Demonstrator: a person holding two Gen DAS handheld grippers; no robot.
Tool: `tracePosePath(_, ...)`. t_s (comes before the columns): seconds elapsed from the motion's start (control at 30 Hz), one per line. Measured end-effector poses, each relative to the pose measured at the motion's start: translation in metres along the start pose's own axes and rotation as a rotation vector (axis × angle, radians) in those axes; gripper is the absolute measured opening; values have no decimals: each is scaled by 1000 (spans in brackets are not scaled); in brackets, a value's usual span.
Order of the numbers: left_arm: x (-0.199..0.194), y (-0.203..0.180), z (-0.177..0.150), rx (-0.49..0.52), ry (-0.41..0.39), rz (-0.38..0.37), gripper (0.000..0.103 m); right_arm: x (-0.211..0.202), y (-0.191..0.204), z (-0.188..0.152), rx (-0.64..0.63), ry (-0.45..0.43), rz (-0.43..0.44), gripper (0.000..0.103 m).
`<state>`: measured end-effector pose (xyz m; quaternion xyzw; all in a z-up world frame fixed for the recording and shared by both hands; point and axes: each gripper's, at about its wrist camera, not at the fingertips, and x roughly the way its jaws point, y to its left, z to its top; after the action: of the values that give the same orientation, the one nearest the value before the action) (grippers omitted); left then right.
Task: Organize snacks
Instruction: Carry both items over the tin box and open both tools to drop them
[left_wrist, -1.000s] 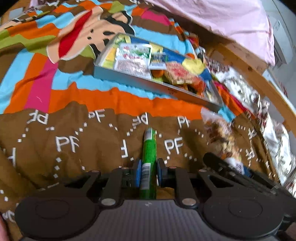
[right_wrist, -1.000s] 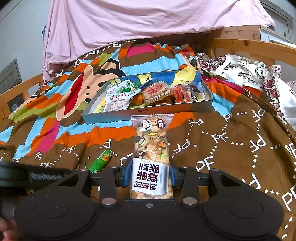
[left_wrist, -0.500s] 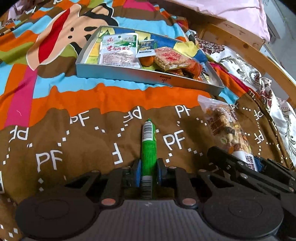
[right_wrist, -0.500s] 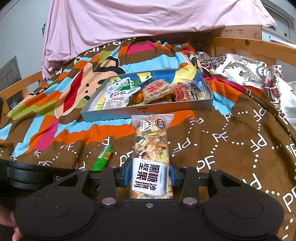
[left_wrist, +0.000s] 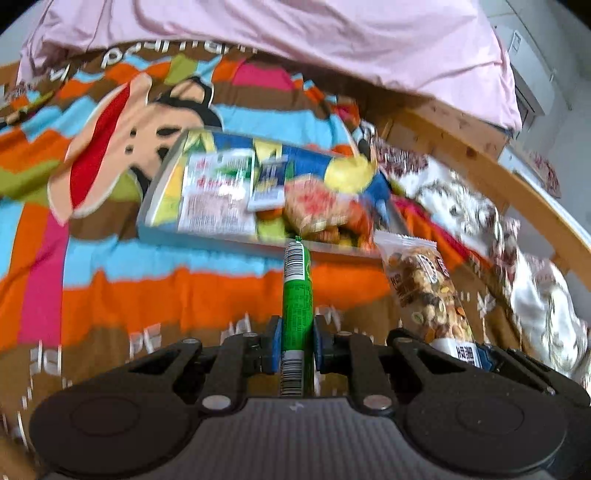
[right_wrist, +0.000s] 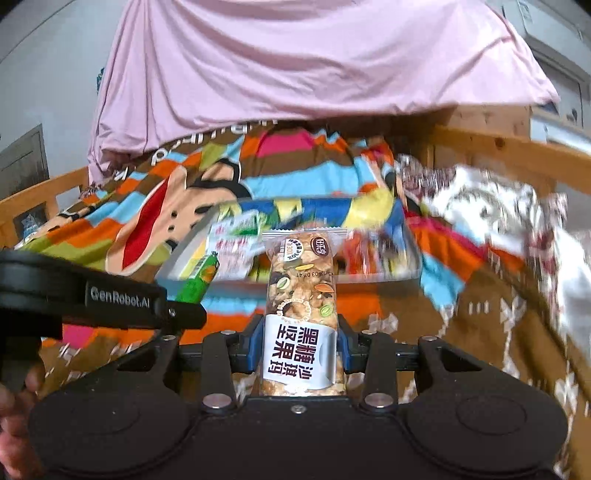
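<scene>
My left gripper (left_wrist: 295, 345) is shut on a thin green snack stick (left_wrist: 296, 295) that points up the bed at the grey tray (left_wrist: 207, 240). The tray holds several snack packets. My right gripper (right_wrist: 300, 350) is shut on a clear nut bar packet (right_wrist: 301, 291) with a white label. Both snacks hang above the blanket, just short of the tray's near wall (right_wrist: 369, 277). In the left wrist view the nut bar packet (left_wrist: 424, 291) shows at the right. In the right wrist view the left gripper's finger (right_wrist: 129, 302) and the green stick (right_wrist: 197, 280) show at the left.
A colourful cartoon blanket (left_wrist: 92, 288) covers the bed. A pink sheet (right_wrist: 295, 66) hangs behind the tray. A wooden bed rail (left_wrist: 517, 184) and a flowered pillow (left_wrist: 535, 280) lie at the right. A person's hand (right_wrist: 18, 406) shows at the lower left in the right wrist view.
Both grippers have lifted their snacks off the blanket and carried them toward the tray, which now sits closer in both views. The grips have not changed.
</scene>
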<state>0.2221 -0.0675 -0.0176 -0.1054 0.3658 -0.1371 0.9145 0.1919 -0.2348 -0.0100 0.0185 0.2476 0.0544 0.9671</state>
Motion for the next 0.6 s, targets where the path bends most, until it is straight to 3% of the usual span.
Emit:
tracePosePath(0.27,38,-13,70,32,-63,15,18,61,-46,55,-30,-81,-27,41)
tracePosePath(0.6,134,-31,144,57,-30,21,18,159,-96,87,25,-94,-16,41)
